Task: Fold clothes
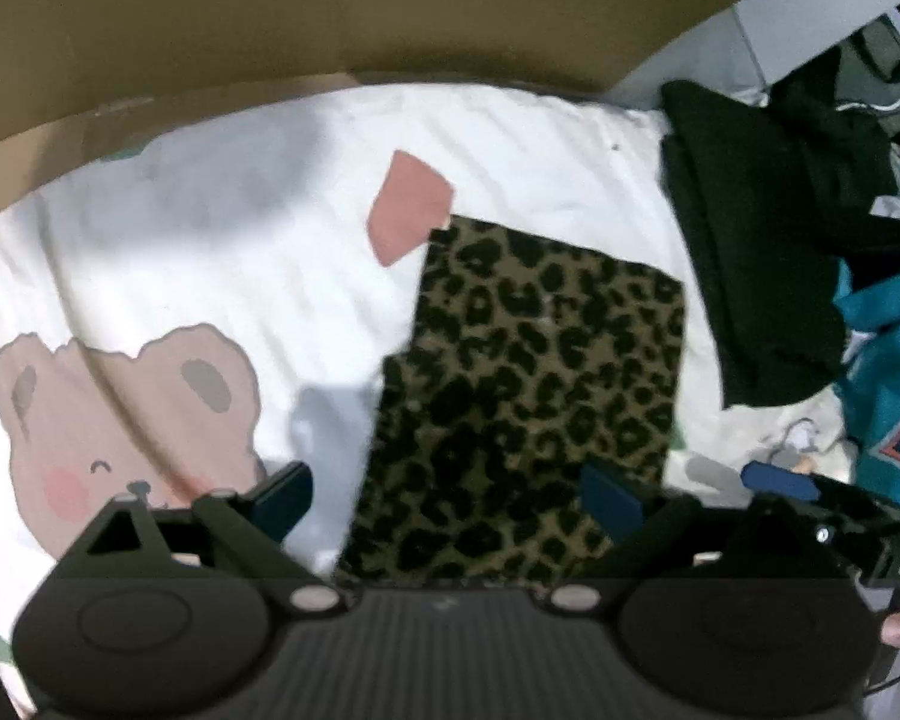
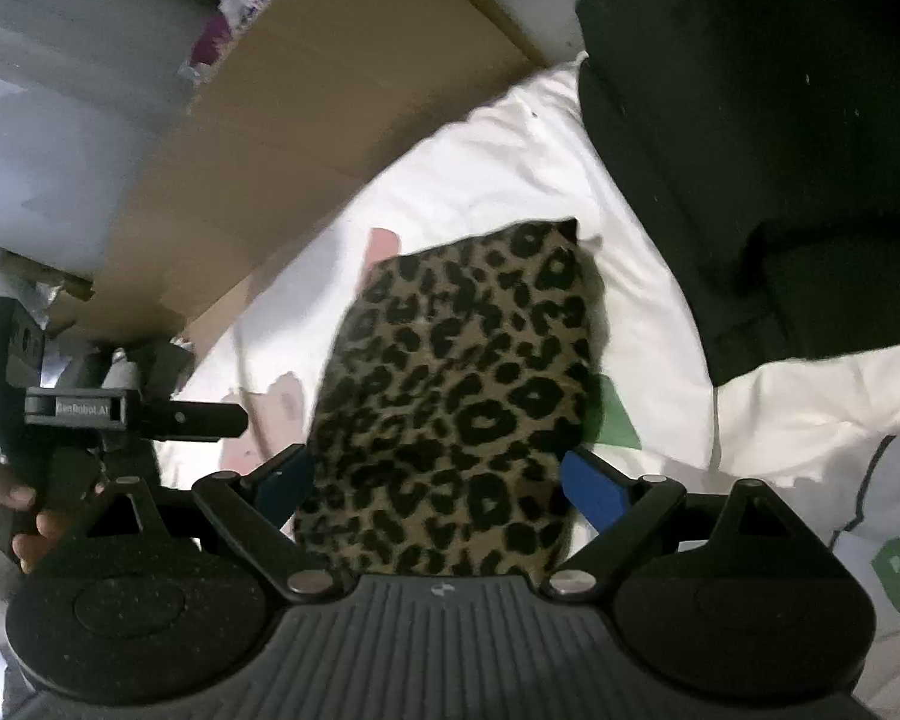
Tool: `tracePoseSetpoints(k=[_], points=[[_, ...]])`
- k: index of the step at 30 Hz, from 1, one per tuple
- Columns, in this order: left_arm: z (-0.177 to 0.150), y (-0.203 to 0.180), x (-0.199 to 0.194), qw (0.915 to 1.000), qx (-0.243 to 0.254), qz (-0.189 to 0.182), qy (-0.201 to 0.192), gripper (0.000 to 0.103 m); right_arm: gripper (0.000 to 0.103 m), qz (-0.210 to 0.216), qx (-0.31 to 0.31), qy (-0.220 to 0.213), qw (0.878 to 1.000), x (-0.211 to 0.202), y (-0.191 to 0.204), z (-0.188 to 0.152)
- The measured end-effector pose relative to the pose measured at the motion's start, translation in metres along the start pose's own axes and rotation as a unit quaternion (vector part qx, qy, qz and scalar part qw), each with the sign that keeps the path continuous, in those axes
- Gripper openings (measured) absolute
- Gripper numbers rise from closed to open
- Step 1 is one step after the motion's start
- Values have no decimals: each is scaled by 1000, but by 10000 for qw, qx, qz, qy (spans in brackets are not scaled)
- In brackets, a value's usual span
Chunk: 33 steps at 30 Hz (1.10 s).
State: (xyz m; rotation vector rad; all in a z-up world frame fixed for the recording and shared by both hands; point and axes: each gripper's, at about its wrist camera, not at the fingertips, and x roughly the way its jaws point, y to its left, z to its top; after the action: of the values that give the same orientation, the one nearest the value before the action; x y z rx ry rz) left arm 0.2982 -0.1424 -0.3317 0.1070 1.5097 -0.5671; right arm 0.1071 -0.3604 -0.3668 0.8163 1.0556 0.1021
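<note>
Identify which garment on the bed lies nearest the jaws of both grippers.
The leopard-print folded cloth, lying flat on the white bear-print bedsheet. The black garment pile and teal jersey sit farther right.

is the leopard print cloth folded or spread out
Folded: the leopard print cloth lies as a compact rectangle with straight edges and a stepped layer on the white bedding.

White bedding (image 1: 222,228) printed with a pink bear (image 1: 126,414), carrying a folded leopard-print garment (image 1: 534,396), a black garment pile (image 1: 756,252) and a teal garment (image 1: 888,384).
</note>
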Motion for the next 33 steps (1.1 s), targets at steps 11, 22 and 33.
tracePoseSetpoints(k=[11, 22, 33], points=[[-7, 10, 39, 9985, 365, -356, -211, 97, 94, 132, 264, -151, 9995, 36, -33, -19], [-14, 26, 71, 9969, 490, -559, -252, 97, 93, 54, 172, -151, 9997, 67, -27, -23], [-23, 37, 84, 9951, 105, -921, -359, 96, 72, 174, 270, -202, 9993, 74, -29, -24]])
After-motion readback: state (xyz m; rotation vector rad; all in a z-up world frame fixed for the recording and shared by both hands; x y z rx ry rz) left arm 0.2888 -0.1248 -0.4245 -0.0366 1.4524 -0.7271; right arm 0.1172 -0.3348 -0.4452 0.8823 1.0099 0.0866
